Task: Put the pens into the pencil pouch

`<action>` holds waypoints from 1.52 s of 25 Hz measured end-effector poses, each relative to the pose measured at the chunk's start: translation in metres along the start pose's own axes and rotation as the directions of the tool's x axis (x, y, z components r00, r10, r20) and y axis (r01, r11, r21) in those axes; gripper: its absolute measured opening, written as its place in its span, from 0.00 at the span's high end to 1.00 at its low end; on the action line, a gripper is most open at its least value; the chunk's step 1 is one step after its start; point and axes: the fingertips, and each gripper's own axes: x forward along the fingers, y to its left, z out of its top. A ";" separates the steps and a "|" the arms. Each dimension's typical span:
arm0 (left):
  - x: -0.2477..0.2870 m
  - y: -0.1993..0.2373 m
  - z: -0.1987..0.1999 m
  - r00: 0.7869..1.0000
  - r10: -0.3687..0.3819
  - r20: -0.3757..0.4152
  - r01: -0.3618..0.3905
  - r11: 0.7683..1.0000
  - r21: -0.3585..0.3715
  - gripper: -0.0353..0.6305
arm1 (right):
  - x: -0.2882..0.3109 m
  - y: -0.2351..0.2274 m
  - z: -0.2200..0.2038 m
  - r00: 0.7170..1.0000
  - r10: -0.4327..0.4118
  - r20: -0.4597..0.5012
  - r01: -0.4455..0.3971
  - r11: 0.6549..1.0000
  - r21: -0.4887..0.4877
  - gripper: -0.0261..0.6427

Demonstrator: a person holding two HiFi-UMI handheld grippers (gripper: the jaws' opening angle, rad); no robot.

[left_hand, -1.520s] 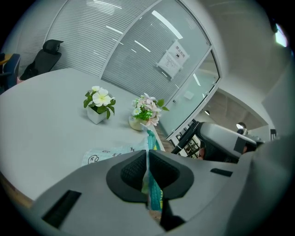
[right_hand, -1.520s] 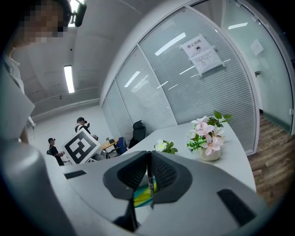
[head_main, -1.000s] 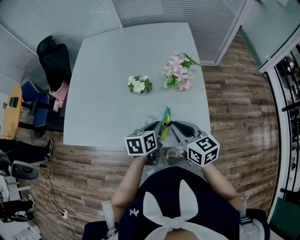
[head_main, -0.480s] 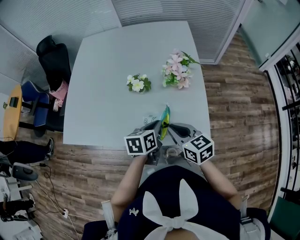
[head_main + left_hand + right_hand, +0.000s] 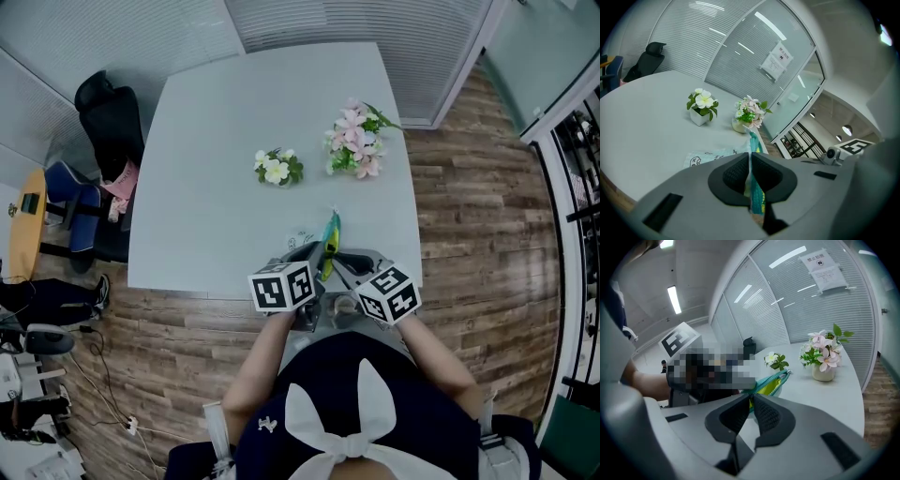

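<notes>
While L gripper [image 5: 750, 165] clamps, pouch [image 5: 753, 141] stands.

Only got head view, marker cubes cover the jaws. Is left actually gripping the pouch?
Observer: Yes. The left gripper view shows the left gripper shut on the pouch, on its teal edge.
Operator: Right one?
Observer: The right gripper is shut on the same pouch, at its rim.
Operator: Zip open?
Observer: Open. The right gripper view looks into the mouth, with the yellow lining showing.

Near end of pencil pouch [image 5: 329, 236] behind left tool [image 5: 314, 253] and right tool [image 5: 343, 255], head view
</notes>
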 end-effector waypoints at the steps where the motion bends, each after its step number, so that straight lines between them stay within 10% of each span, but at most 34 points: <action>1: 0.000 0.000 0.000 1.000 0.001 0.000 -0.001 1.000 -0.001 0.89 | 0.002 0.000 -0.001 1.000 0.004 -0.009 -0.004 1.000 -0.003 0.90; 14: 0.003 0.001 0.000 1.000 0.007 -0.007 -0.007 1.000 -0.007 0.89 | 0.011 0.002 -0.004 0.995 0.050 -0.085 -0.053 0.998 -0.040 0.83; 38: 0.020 0.006 0.010 0.999 -0.013 -0.037 0.013 1.000 0.001 0.89 | -0.032 -0.049 0.010 0.995 -0.077 0.070 0.070 0.993 0.093 0.80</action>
